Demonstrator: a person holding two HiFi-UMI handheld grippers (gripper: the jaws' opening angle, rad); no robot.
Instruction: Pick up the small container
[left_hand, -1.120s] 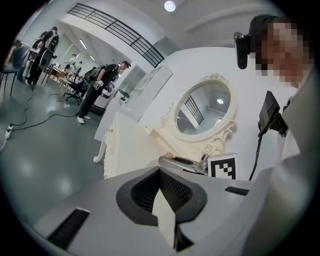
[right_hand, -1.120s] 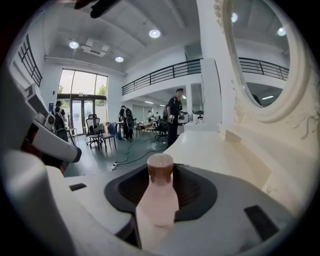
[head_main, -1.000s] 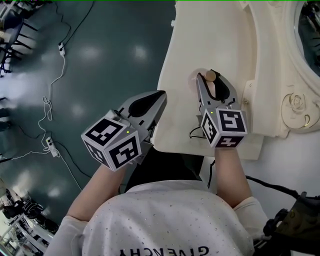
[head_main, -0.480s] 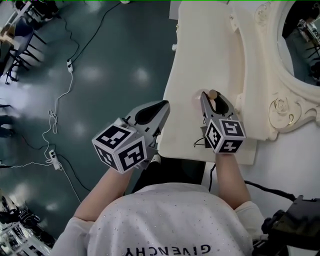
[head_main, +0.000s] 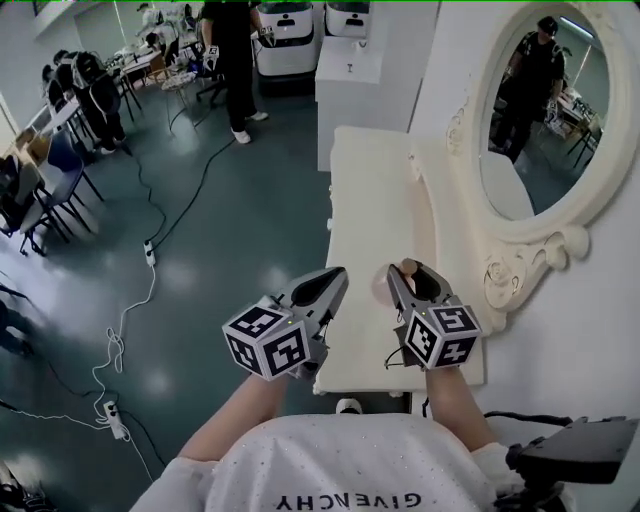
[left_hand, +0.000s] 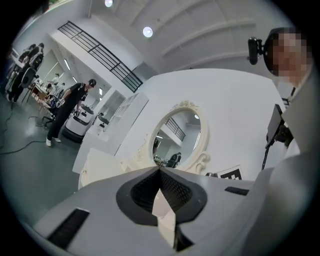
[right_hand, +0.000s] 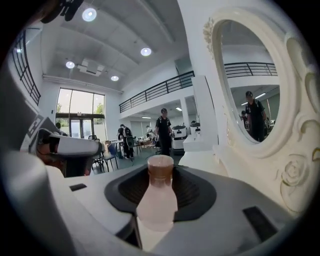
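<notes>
Right gripper (head_main: 405, 272) is seen pinched on one small container (right_hand: 159, 192), whose base is hidden by the jaws. At 9 o'clock, the left gripper (head_main: 333, 277) is pressed together, empty. Both are aimed toward 12 o'clock along one cream dressing table (head_main: 360, 190), with one oval mirror (head_main: 535, 120) at 2 o'clock.

You're in a big open lab hall: cables (head_main: 118, 345) and a power strip (head_main: 117, 428) trail over the teal floor (head_main: 230, 240) at nine o'clock. Desks and chairs (head_main: 50, 170) crowd ten o'clock, and a cream vanity worktop (head_main: 365, 200) with an ornate mirror (head_main: 545, 120) stands at one.
</notes>
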